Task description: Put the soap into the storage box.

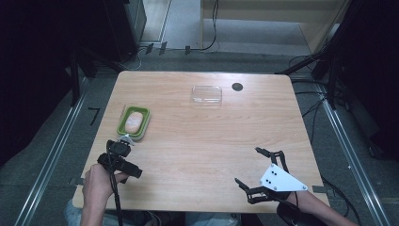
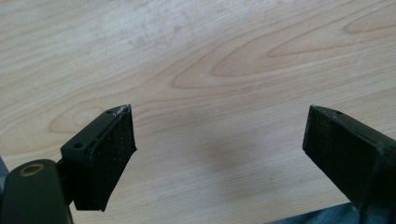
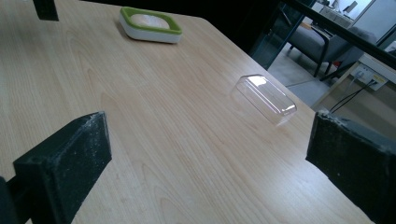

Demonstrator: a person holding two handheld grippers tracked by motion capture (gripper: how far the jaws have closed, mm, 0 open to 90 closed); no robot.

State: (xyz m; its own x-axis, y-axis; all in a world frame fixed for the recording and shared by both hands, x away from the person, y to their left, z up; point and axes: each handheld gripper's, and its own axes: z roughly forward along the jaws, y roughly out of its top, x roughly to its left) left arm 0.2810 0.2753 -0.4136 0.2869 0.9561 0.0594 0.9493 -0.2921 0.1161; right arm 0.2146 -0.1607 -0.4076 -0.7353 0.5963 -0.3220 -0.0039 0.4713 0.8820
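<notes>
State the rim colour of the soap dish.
Green rim on a white base, clearest in the right gripper view.

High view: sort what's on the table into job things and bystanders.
Job things:
green-rimmed dish with soap
clear lid
left gripper, jaws open
right gripper, jaws open

Bystanders:
dark round spot in the tabletop
cables on the floor

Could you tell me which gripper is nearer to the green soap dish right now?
Left. The left gripper sits just in front of the green soap dish, almost at its near edge. The right gripper is far across the table, near the front right corner.
</notes>
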